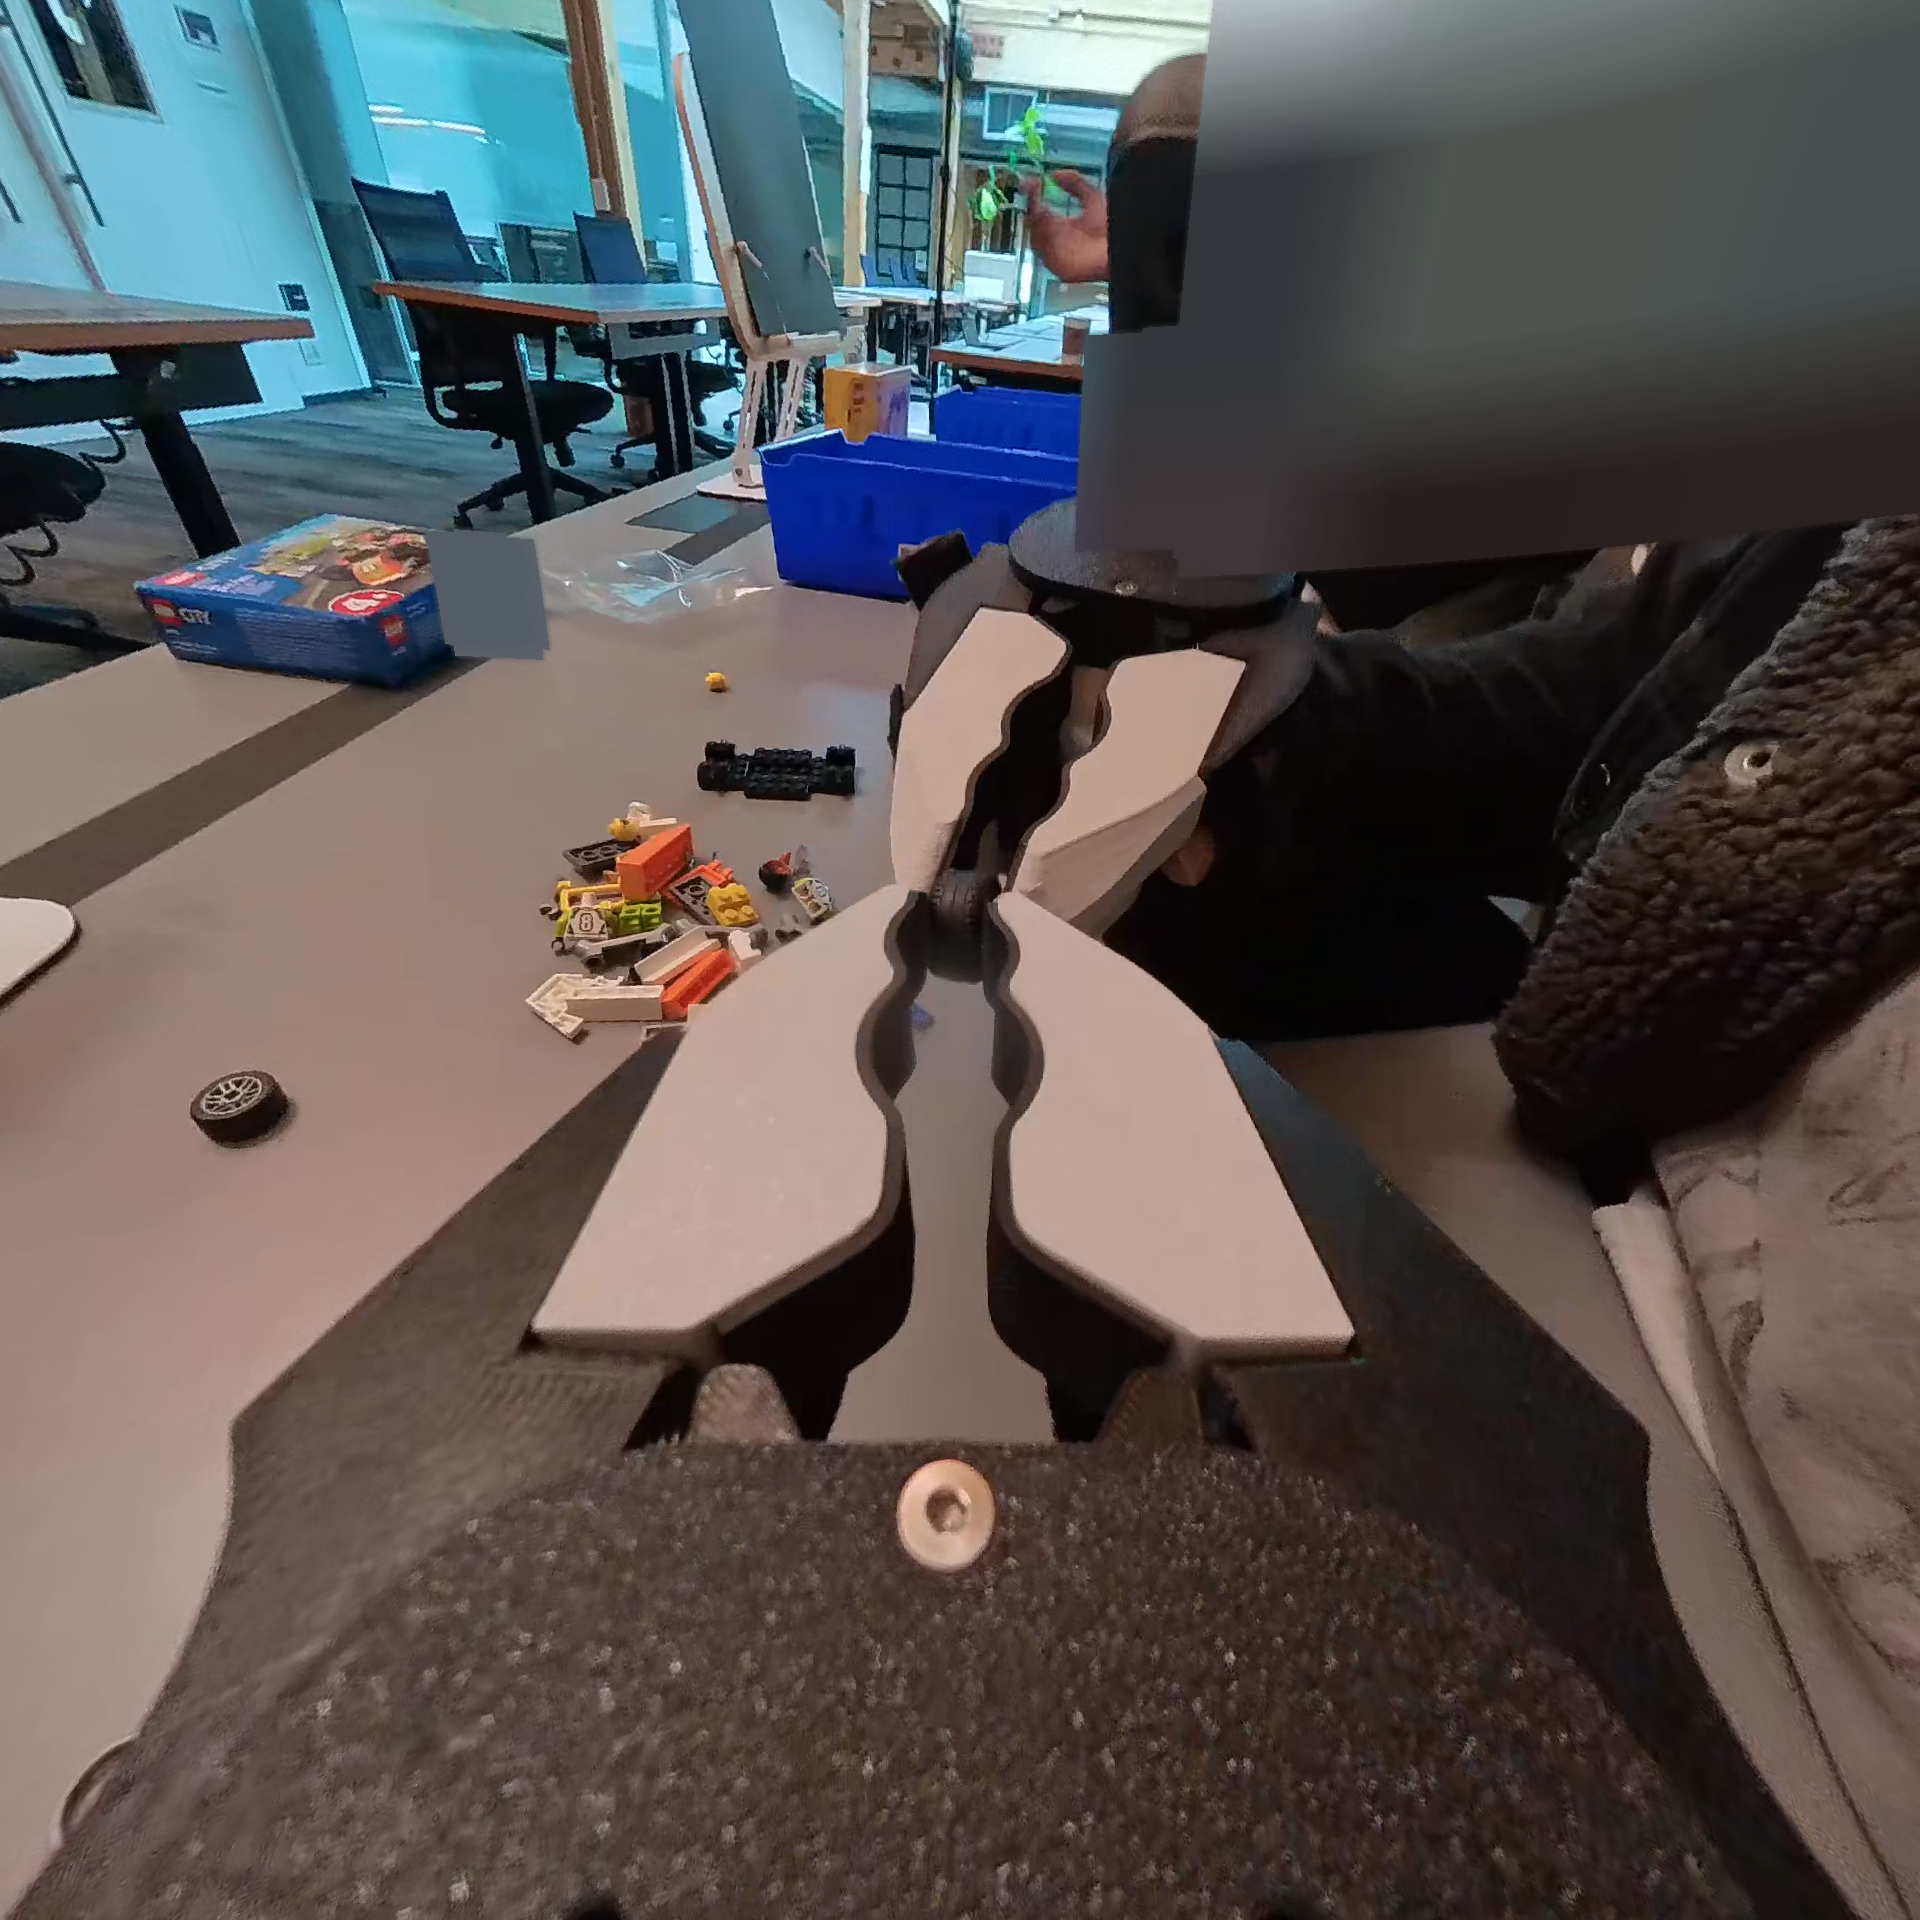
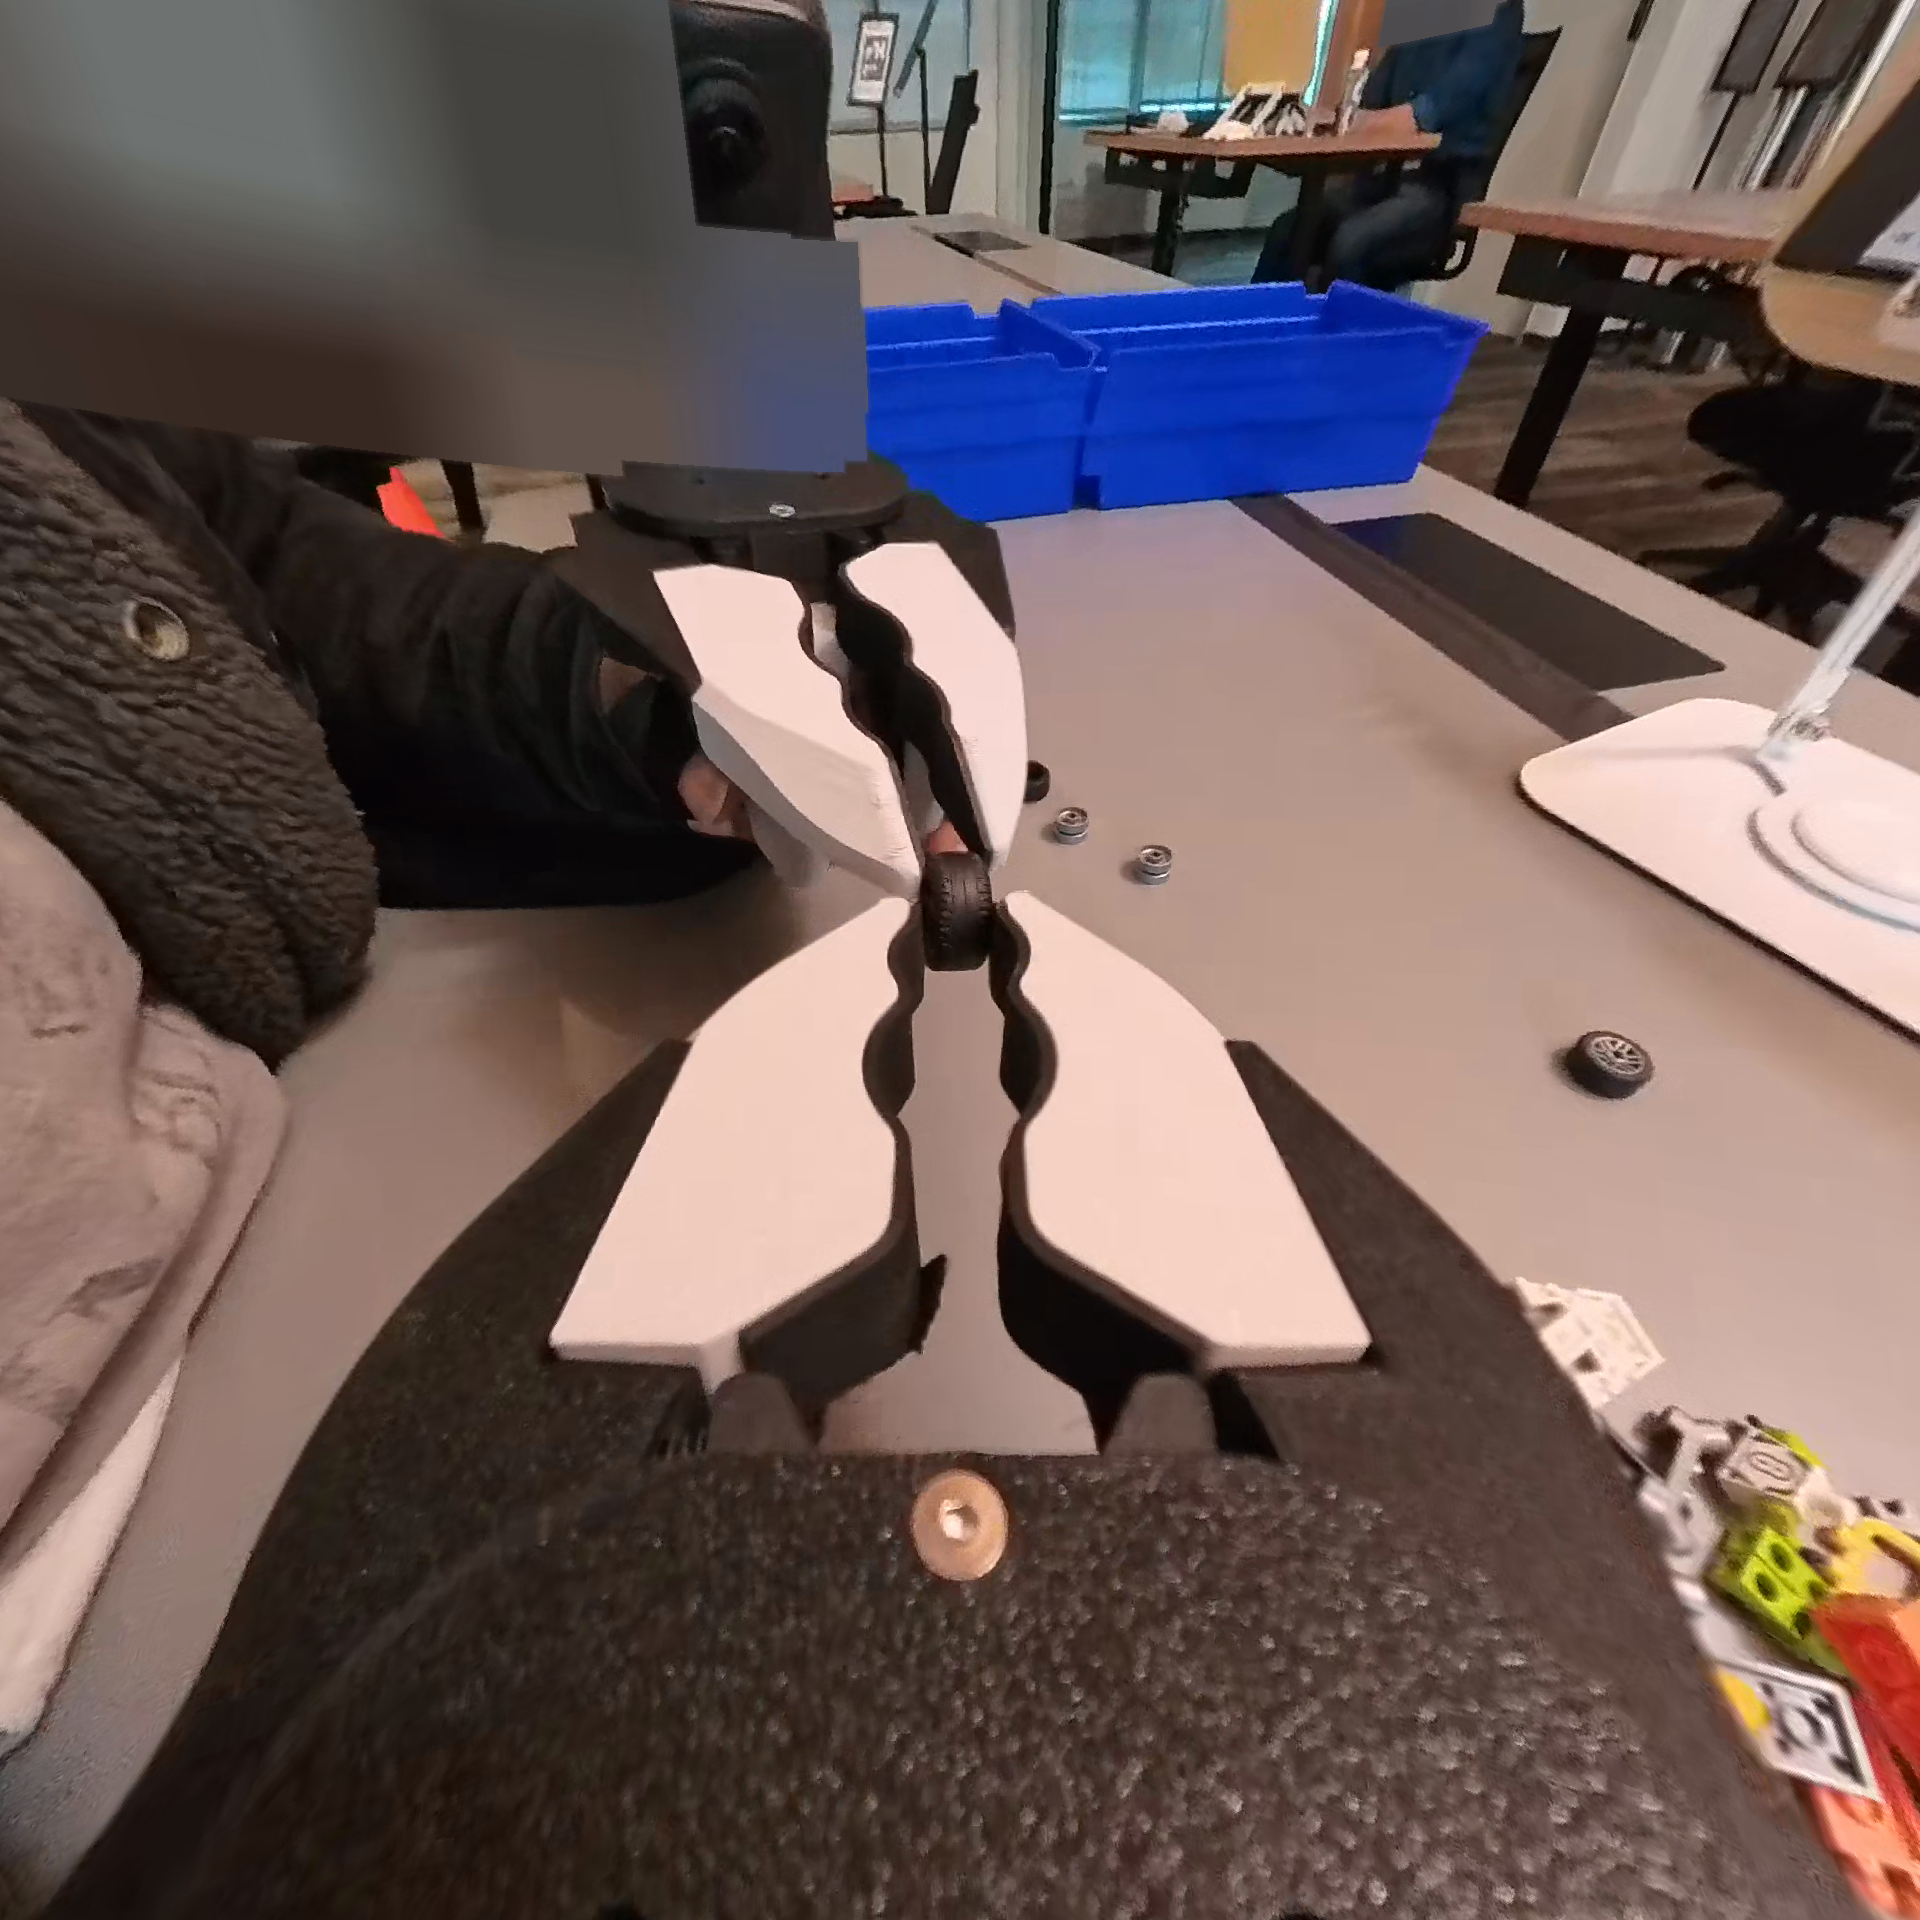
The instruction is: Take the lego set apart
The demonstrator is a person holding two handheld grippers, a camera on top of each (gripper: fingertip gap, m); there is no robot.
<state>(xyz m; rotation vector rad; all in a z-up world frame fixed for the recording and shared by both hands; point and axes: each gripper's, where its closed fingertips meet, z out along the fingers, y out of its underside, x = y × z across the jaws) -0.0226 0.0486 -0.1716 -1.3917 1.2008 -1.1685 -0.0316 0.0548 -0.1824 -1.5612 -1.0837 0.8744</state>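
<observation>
A small black wheel (image 1: 957,928) hangs above the grey table (image 1: 312,1247), pinched between both grippers, which meet tip to tip. My left gripper (image 1: 954,909) is shut on it from the near side. My right gripper (image 1: 971,881) comes down from above and closes on the same wheel. In the right wrist view, my right gripper (image 2: 954,906) clamps the tyre of the wheel (image 2: 951,925), and the left gripper (image 2: 948,847) meets it from the far side. A pile of loose lego pieces (image 1: 655,935) and a black chassis (image 1: 777,771) lie to the left.
A loose wheel (image 1: 240,1107), a tiny yellow piece (image 1: 715,682) and the lego box (image 1: 301,613) lie on the table. Blue bins (image 2: 1247,405) stand at the back. Two small grey rims (image 2: 1070,827), another wheel (image 2: 1609,1062) and a white lamp base (image 2: 1714,831) are to the right. Left and right tips are no more than a few centimetres apart.
</observation>
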